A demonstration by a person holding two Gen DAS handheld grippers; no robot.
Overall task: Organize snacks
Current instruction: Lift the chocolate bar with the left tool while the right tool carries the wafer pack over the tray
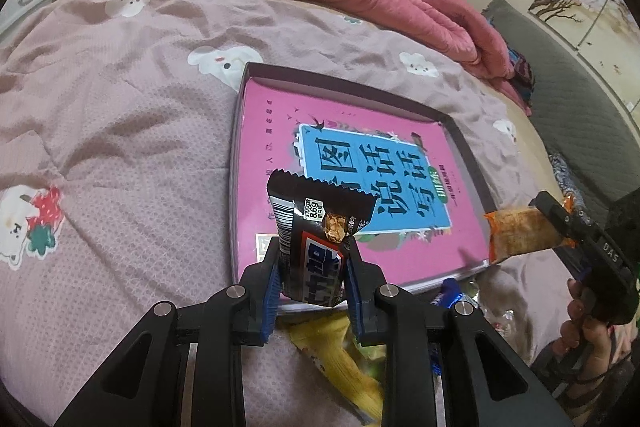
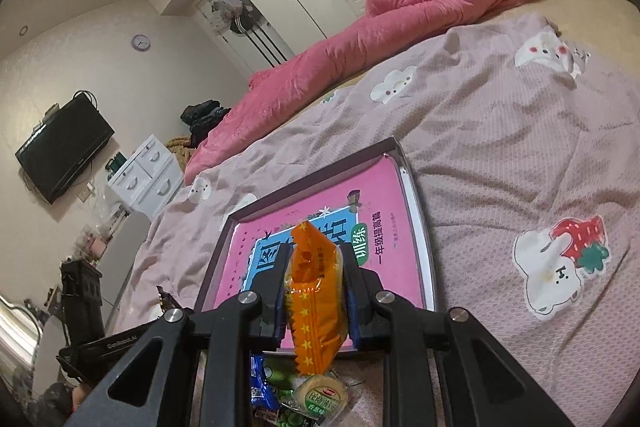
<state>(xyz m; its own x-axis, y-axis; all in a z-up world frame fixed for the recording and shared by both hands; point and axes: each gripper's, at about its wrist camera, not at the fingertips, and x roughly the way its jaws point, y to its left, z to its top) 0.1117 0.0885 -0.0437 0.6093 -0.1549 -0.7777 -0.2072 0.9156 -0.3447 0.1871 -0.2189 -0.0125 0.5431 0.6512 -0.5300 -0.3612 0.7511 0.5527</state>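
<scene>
Clamped between the left gripper [image 1: 313, 269] jaws at lower centre, a black snack bar [image 1: 316, 247] hangs over the shallow box [image 1: 466, 143] lying mid-frame on the bedspread [image 1: 120, 131]. Right gripper [image 2: 314, 289] pinches an orange snack packet [image 2: 316, 291] above that box's near edge, loose snacks [image 2: 316, 395] at bottom centre.

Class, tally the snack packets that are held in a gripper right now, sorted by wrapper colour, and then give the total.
Black wrapper: 1, the black snack bar in the left gripper.
Orange wrapper: 1, the orange packet in the right gripper.
Total held: 2.
The loose packets lying below the tray are partly hidden and are not counted.
</scene>
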